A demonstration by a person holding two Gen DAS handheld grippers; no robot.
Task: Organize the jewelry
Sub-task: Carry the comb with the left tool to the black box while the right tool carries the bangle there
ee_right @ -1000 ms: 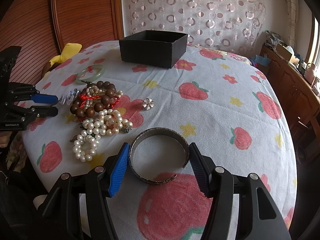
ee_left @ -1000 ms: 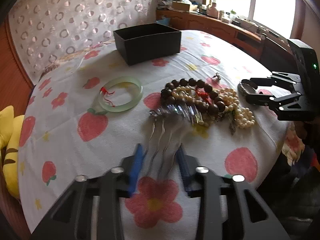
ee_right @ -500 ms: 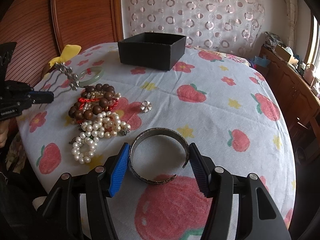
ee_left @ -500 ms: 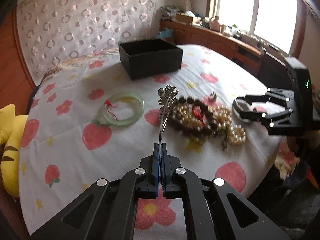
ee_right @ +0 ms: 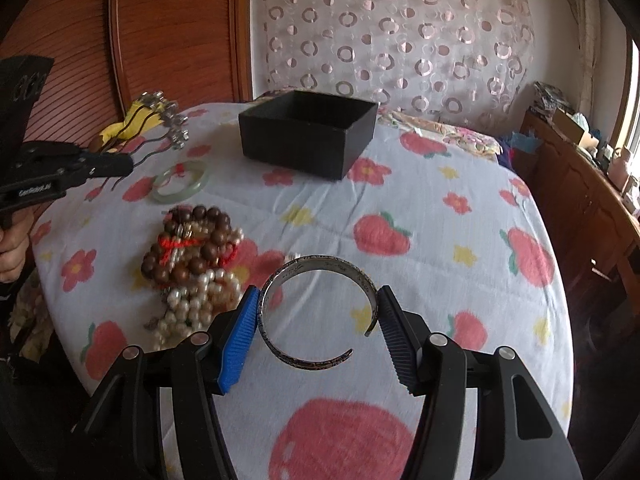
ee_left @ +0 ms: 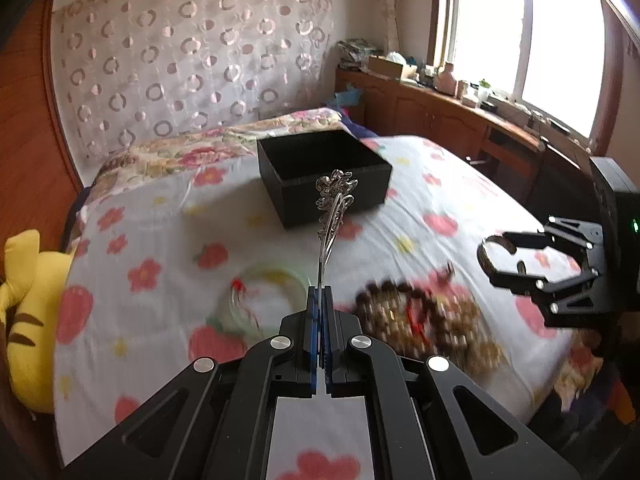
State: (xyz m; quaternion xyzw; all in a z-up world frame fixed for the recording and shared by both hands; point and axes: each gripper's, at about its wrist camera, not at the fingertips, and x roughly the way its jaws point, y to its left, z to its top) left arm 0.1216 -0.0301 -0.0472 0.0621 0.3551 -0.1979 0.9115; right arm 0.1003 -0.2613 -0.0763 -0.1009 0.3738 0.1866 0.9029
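Observation:
My left gripper is shut on a silver hair comb, held in the air and pointing toward the open black box. The comb also shows in the right wrist view, left of the box. My right gripper is shut on a silver cuff bracelet, lifted above the cloth; it also shows in the left wrist view. A green jade bangle and a pile of brown and pearl beads lie on the table.
The round table has a white cloth with strawberries and flowers. A yellow striped plush sits at the left edge. A wooden sideboard under the window stands behind the table. A patterned curtain hangs behind.
My left gripper closed on the hair comb and raised it off the table toward the box. My right gripper closed on the cuff bracelet and lifted it.

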